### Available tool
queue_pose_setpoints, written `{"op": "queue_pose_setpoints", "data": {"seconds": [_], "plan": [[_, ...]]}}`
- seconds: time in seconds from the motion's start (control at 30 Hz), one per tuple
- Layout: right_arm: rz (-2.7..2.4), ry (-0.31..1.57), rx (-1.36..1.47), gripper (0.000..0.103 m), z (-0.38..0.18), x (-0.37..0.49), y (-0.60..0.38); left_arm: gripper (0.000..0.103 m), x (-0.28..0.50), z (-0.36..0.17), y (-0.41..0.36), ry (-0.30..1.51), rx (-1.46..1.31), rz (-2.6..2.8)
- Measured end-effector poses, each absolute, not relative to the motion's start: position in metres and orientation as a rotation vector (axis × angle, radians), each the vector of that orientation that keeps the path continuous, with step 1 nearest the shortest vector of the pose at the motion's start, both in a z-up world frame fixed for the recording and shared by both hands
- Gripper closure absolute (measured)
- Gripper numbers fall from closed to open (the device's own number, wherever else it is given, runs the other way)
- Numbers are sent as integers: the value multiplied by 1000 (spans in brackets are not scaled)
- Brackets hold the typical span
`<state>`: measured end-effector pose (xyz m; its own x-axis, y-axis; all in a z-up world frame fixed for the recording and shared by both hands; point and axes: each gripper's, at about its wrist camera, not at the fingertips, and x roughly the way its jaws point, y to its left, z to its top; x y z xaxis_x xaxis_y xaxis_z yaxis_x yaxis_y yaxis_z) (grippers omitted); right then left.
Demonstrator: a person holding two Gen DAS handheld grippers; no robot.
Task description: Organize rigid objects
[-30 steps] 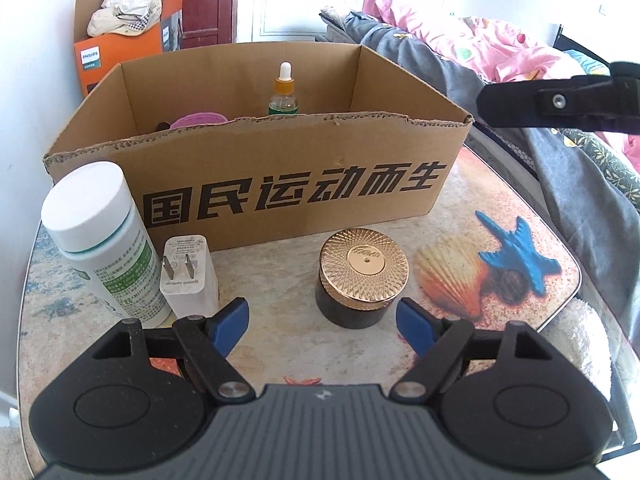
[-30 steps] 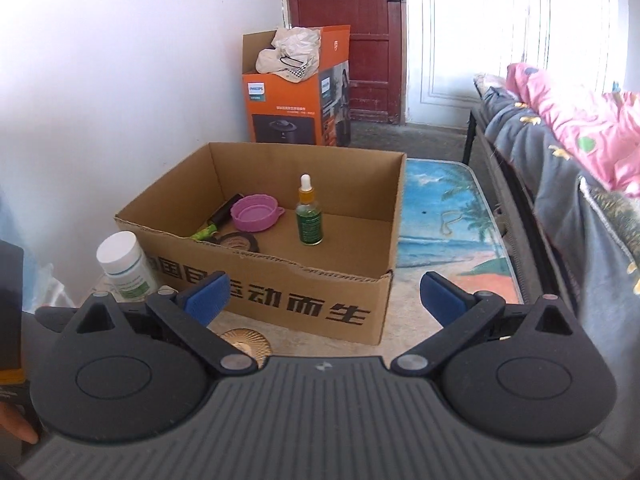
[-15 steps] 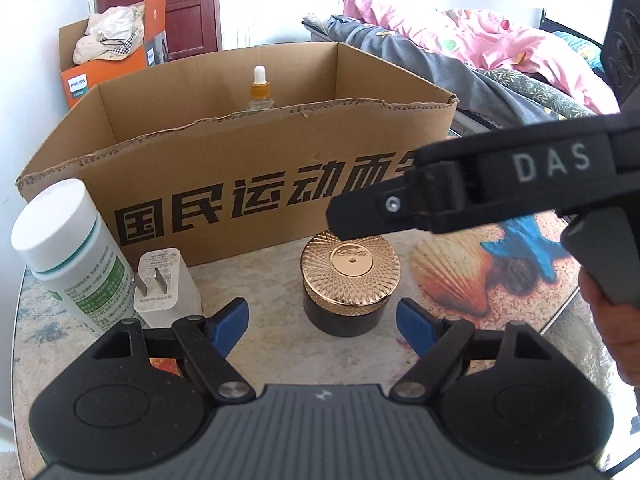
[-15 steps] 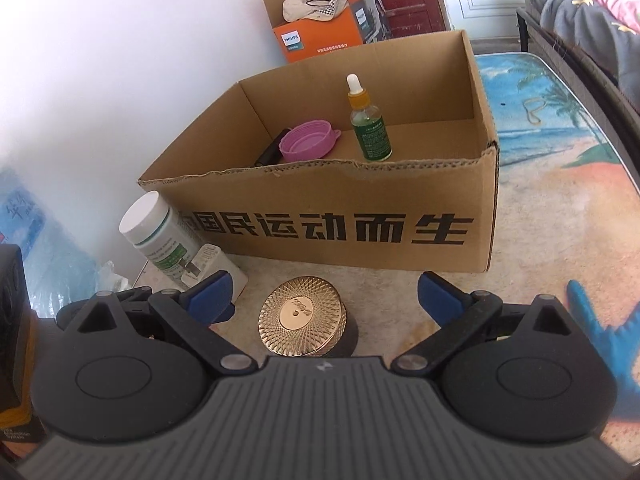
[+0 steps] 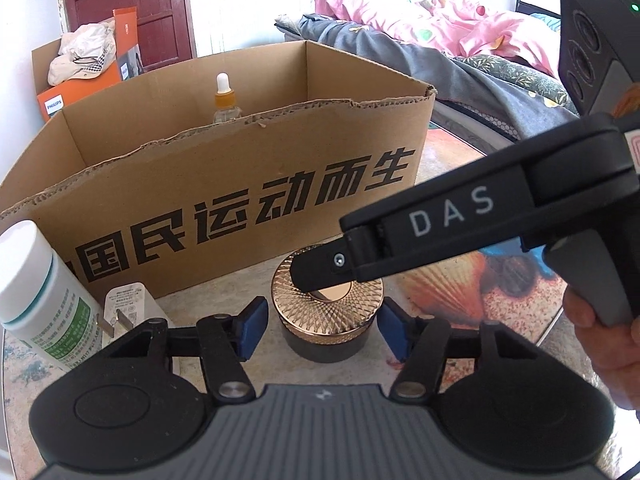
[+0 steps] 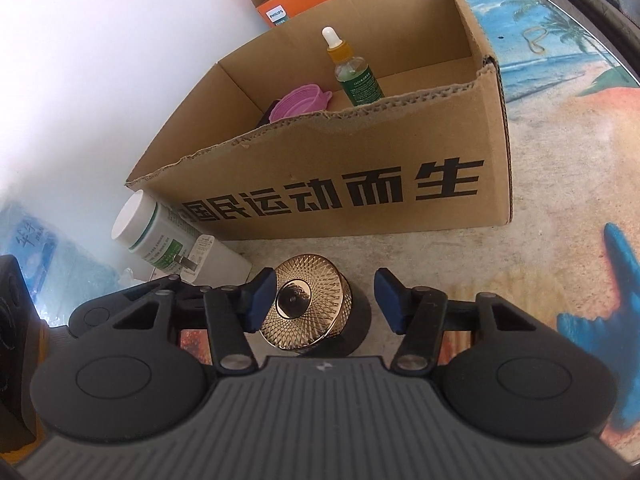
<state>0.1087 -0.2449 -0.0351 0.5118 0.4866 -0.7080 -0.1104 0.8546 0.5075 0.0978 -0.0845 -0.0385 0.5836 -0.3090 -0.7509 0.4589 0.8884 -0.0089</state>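
Gold-lidded jar upright on the table just before the cardboard box, near the table's front edge, caught between both sets of tongs: left tongs and right tongs each closing about it, pads seemingly not yet pressing. Step in hand apparently the grasp; next, probably a firm clamp, then a lift over the box's torn front wall. Beach-print table top; bed beyond, red door behind.
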Motion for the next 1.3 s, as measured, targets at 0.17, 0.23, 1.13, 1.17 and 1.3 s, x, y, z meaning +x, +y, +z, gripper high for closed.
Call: {"op": "queue_pose_setpoints", "data": {"seconds": [0.17, 0.23, 1.13, 1.17, 1.3], "plan": [[382, 974, 459, 60, -36, 108, -246, 47, 96, -39, -87, 828, 197, -442], [377, 972, 456, 61, -35, 106, -245, 47, 94, -38, -87, 829, 197, -438], [458, 861, 273, 60, 88, 218, -227, 47, 199, 71, -63, 763, 31, -350], [455, 900, 277, 60, 80, 232, -226, 47, 210, 65, -62, 802, 16, -346], [446, 1023, 260, 60, 54, 270, -224, 47, 244, 39, -61, 923, -20, -332]]}}
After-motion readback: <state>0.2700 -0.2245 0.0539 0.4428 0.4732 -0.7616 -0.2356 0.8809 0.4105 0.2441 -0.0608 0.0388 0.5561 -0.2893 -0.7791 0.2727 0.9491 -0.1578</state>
